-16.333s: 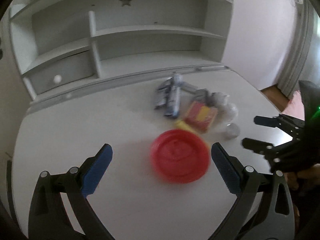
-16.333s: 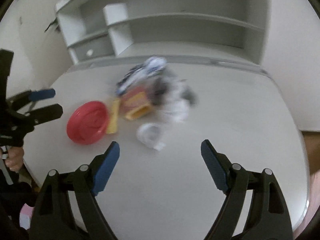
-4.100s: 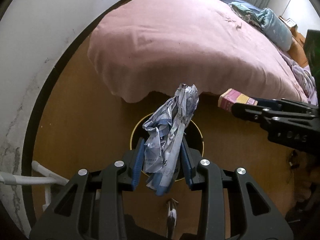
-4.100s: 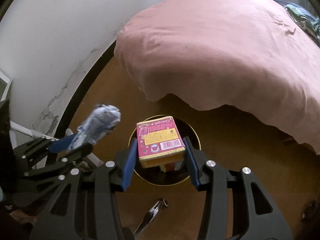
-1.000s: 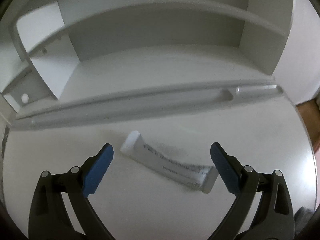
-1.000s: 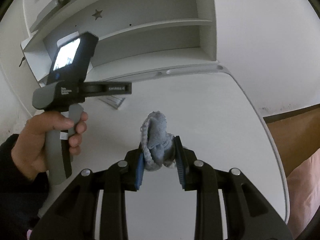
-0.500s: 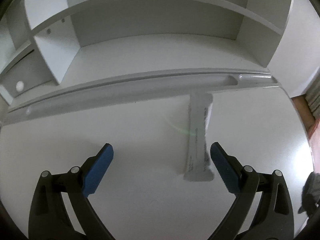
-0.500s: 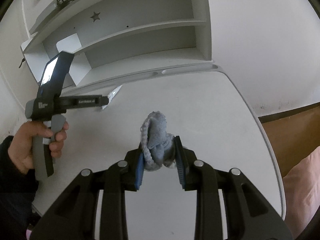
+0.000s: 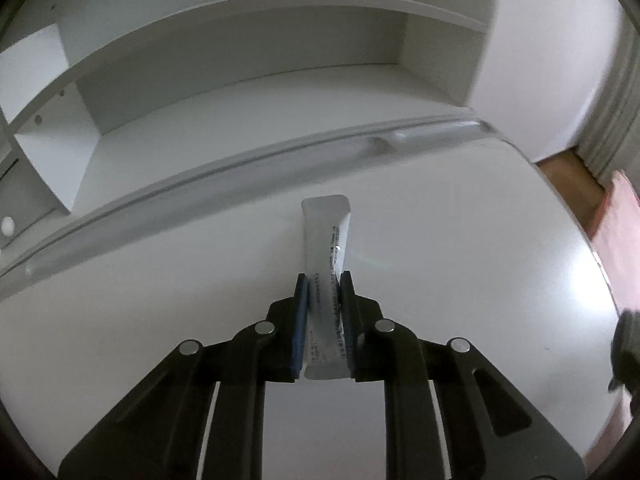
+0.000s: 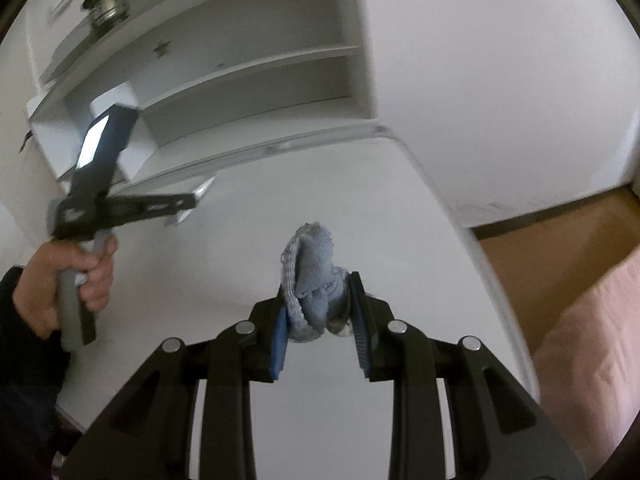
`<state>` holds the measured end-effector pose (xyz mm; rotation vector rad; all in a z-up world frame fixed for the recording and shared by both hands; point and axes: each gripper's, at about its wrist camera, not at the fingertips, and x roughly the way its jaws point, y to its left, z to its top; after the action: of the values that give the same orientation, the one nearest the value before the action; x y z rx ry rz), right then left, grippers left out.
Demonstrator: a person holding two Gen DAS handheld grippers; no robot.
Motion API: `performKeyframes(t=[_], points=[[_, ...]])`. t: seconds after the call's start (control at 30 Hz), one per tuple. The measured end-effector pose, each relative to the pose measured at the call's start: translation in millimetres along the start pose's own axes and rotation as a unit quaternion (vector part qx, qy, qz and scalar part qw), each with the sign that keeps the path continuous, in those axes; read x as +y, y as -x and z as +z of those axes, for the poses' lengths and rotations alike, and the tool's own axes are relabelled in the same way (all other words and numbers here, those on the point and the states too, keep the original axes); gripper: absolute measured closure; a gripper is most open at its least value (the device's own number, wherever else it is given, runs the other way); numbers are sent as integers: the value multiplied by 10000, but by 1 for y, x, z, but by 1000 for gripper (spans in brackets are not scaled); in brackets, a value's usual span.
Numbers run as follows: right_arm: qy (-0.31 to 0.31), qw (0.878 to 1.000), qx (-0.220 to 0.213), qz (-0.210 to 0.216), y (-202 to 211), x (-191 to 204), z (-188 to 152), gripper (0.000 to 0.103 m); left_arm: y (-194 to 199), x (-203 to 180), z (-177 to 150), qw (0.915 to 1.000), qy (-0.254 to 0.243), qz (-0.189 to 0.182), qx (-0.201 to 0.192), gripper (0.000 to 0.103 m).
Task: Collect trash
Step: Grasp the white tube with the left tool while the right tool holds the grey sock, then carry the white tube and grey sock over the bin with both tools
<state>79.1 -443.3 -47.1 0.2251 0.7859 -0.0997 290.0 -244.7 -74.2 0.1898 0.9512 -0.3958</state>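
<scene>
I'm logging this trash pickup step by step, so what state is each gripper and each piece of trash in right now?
left gripper: shut on the white packet.
white packet: pinched near one end, the other end sticking out past the fingertips, over the white desk.
right gripper: shut on the grey cloth.
grey cloth: bunched up, clamped between the blue pads, held above the desk.

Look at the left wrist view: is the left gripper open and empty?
No, the left gripper is shut on the white tube, whose far end sticks out past the fingertips above the desk.
</scene>
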Motion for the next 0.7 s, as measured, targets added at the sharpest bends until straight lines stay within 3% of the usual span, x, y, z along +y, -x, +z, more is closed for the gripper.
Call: performKeyframes(t=[0.13, 0.27, 0.3, 0.37, 0.5, 0.63, 0.7], points=[[-490, 9966, -178, -642, 31, -45, -24, 75, 21, -62, -18, 9969, -468, -627, -80, 88], [-1256, 9824, -217, -1365, 65, -111, -67, 75, 51, -149, -43, 9830, -1212, -1356, -238, 88], [-1546, 9739, -221, -1648, 78, -135, -86, 75, 60, -176, -53, 9769, -1420, -1573, -276, 88], [-1899, 9616, -194, -1972, 95, -163, -111, 75, 75, -221, -72, 9628, -1774, -2016, -298, 88], [-2642, 9290, -105, -2588, 139, -216, -173, 75, 101, -315, -119, 9238, -2552, -2841, -264, 88], [-3276, 8993, 174, -2892, 165, -256, -232, 75, 99, -387, -175, 8847, -3042, -3528, 191, 88], [-3550, 8871, 359, -2929, 170, -274, -257, 75, 83, -414, -201, 8707, -3238, -3678, 430, 88]])
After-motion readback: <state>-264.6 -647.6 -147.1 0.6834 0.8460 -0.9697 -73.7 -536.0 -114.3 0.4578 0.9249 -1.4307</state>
